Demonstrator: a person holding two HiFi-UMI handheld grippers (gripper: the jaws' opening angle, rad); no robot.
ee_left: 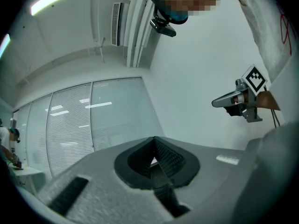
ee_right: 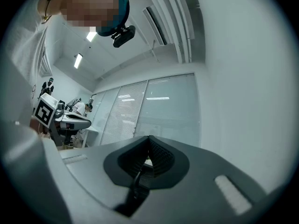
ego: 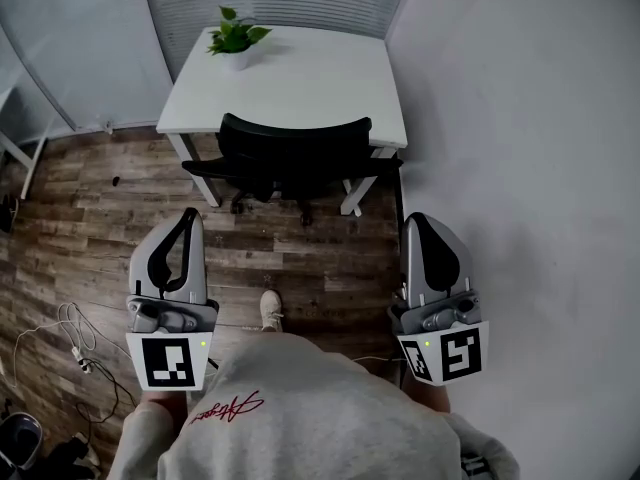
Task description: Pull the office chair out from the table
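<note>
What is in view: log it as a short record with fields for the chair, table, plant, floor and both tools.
office chair: black, pushed in at the table's near edge
table: white, in the room's corner
potted plant: green, on the table's far left corner
floor: wood planks, with cables at left
left tool: shut, empty, apart from the chair
right tool: shut, empty, apart from the chair

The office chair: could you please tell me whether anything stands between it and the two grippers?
Nothing visible does. Only bare wood floor lies between the office chair and the left gripper and right gripper; the cables lie off to the left.
</note>
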